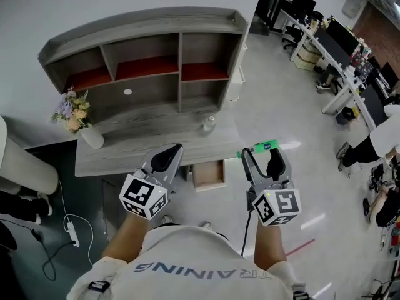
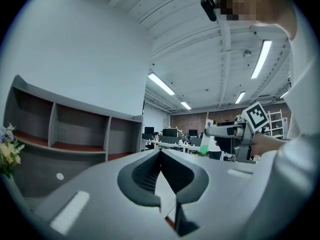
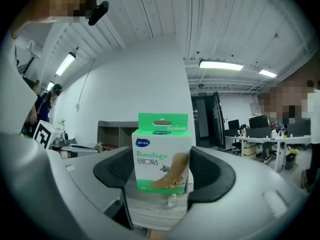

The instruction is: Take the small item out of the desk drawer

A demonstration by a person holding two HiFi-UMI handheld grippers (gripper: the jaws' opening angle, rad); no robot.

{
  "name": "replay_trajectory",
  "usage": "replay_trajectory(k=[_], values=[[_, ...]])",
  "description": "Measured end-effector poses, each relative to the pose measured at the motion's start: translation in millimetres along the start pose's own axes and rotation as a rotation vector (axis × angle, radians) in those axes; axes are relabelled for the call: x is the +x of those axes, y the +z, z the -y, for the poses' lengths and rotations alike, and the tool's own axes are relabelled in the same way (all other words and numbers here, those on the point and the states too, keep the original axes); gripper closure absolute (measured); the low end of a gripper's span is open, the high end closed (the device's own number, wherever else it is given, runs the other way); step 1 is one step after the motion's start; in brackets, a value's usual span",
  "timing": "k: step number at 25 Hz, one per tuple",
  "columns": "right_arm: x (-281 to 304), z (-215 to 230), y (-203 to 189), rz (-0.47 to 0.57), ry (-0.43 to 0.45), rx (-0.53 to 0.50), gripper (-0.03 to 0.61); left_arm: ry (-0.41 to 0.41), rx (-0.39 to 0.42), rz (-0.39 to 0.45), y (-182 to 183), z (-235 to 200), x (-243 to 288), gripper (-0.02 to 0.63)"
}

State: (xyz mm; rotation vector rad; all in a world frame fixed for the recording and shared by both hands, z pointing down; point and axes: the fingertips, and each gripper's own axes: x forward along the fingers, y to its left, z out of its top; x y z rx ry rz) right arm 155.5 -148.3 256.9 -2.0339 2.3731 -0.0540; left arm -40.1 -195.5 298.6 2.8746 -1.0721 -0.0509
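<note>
A green and white bandage box (image 3: 161, 154) stands upright between the pads of my right gripper (image 3: 162, 170), which is shut on it. In the head view that box (image 1: 267, 146) is held in the right gripper (image 1: 264, 151) above the floor, to the right of the open wooden drawer (image 1: 208, 174). The drawer hangs out from the front of the grey desk (image 1: 144, 144), and its inside looks bare. My left gripper (image 1: 172, 150) hovers at the desk's front edge, left of the drawer. Its jaws meet at the tips in the left gripper view (image 2: 161, 151), with nothing held.
A shelf hutch (image 1: 150, 55) stands on the back of the desk. A vase of flowers (image 1: 81, 122) is at its left end and a small pale jar (image 1: 209, 124) near the middle. A power strip (image 1: 70, 230) lies on the floor at left. A person (image 1: 375, 149) stands at right.
</note>
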Motion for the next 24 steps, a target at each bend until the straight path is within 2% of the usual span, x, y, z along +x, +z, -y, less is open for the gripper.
replay_trajectory(k=[24], values=[[1, -14, 2, 0.004, 0.003, -0.008, 0.221, -0.015, 0.004, 0.017, 10, -3, -11, 0.612]])
